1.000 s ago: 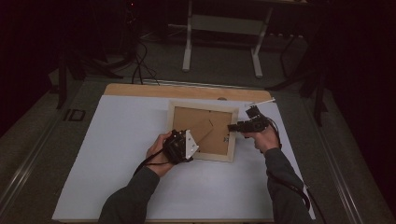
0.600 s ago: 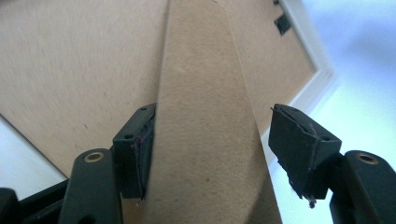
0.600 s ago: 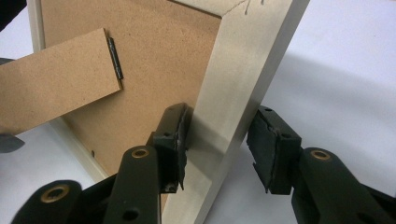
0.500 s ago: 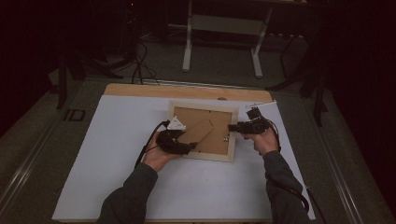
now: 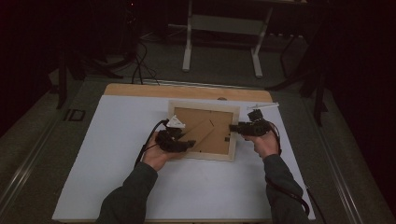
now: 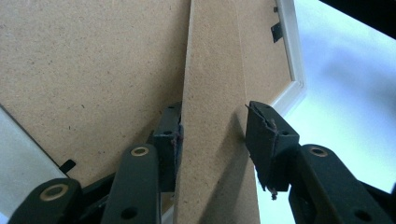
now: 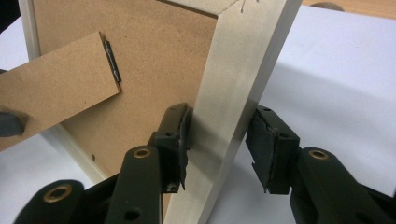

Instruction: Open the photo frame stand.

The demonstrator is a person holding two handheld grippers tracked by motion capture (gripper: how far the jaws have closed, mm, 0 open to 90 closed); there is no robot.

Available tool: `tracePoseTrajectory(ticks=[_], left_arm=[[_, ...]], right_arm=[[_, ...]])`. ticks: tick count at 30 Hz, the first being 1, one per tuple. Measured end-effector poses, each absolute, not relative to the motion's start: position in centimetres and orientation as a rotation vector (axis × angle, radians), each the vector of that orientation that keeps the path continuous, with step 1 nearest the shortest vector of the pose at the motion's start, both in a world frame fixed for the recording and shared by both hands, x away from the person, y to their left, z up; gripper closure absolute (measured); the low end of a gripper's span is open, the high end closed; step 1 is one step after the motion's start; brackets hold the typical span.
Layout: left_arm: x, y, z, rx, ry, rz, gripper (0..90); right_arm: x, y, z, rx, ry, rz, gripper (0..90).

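Note:
A pale wooden picture frame (image 5: 204,105) lies face down on the white sheet (image 5: 107,154), its brown backing board (image 5: 212,119) up. A brown stand strip (image 5: 204,133) runs slantwise across the backing, hinged near the middle. My left gripper (image 5: 188,144) is at the frame's lower left, with its jaws shut on the stand (image 6: 212,70), one pad on each edge. My right gripper (image 5: 232,127) is at the frame's right side. There its jaws close across the frame's rail (image 7: 243,60), with the hinge (image 7: 112,60) beyond.
The bare wooden table edge (image 5: 140,89) runs along the far side of the sheet. A small white strip (image 5: 263,106) lies by the frame's far right corner. A metal rack's legs (image 5: 187,46) and cables (image 5: 137,65) stand on the floor beyond.
My left gripper has turned and moved from the frame's lower left corner onto the stand strip. The right gripper has stayed on the right rail.

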State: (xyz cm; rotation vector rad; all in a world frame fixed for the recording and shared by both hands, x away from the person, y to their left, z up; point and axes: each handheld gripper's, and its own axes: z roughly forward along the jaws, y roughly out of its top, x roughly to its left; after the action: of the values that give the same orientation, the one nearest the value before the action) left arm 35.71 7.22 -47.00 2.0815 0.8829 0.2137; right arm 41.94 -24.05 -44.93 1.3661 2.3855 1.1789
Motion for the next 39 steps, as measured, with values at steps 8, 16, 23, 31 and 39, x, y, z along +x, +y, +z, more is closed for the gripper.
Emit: tracePoseTrajectory(ticks=[8, 16, 23, 31, 39], left_arm=[[35.8, 6.9, -47.0, 2.083, 0.888, 0.212, 60.7], [35.8, 6.6, -47.3, 2.148, 0.872, 0.216, 56.2], [35.8, 6.4, -47.4, 2.173, 0.857, 0.223, 53.0], [35.6, 5.9, -47.7, 2.192, 0.832, 0.247, 54.5], [35.7, 5.7, -47.7, 2.216, 0.82, 0.261, 59.1]], right_arm=[[41.4, -24.4, -44.8, 1.361, 2.341, 1.202, 59.5], [41.0, -24.5, -44.7, 1.336, 2.327, 1.225, 60.1], [40.8, -24.5, -44.7, 1.329, 2.314, 1.236, 60.3], [40.5, -24.7, -44.8, 1.317, 2.312, 1.253, 60.4], [40.2, -24.6, -44.5, 1.278, 2.299, 1.265, 60.8]])
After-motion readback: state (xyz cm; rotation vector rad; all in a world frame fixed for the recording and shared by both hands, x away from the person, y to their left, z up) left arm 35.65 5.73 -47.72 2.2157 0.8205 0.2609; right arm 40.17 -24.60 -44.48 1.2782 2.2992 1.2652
